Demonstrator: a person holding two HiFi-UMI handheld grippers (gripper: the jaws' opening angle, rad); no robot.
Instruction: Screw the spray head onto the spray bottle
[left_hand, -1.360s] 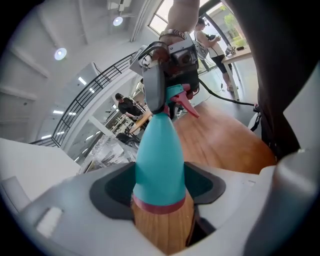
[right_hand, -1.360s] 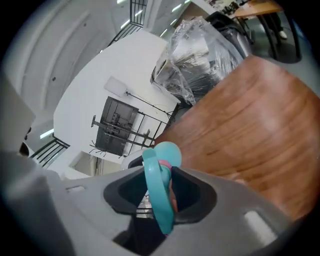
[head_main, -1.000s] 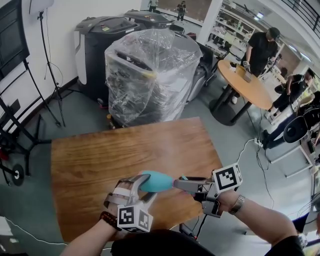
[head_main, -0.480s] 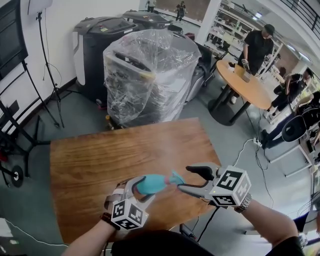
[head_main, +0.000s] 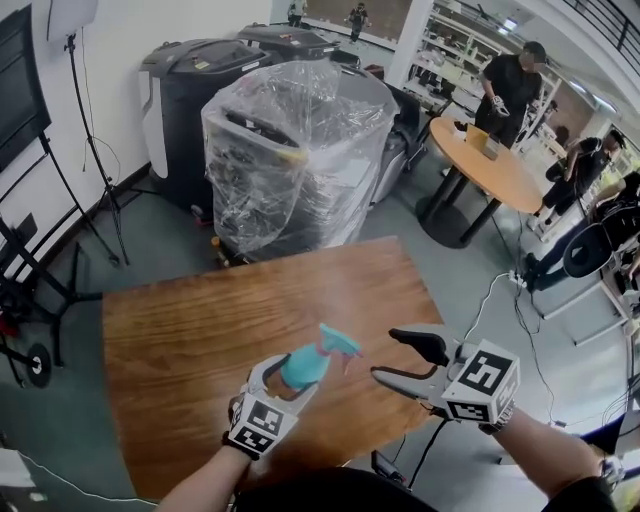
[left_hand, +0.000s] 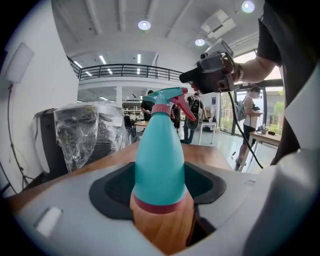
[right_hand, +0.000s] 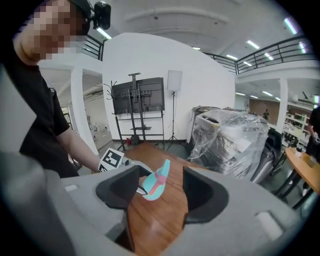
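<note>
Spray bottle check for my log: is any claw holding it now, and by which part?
The left claw grips the spray bottle round its lower body.

Smooth plastic spray bottle (head_main: 303, 366); wood table (head_main: 200, 320), slight sheen

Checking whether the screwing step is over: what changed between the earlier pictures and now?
The right gripper let go of the spray head, its jaws just opening, now empty, and drew back to the right. The left gripper rolled, tipping the spray bottle from level to nozzle-up. Unchanged: left gripper shut on the bottle, above the wooden table.
</note>
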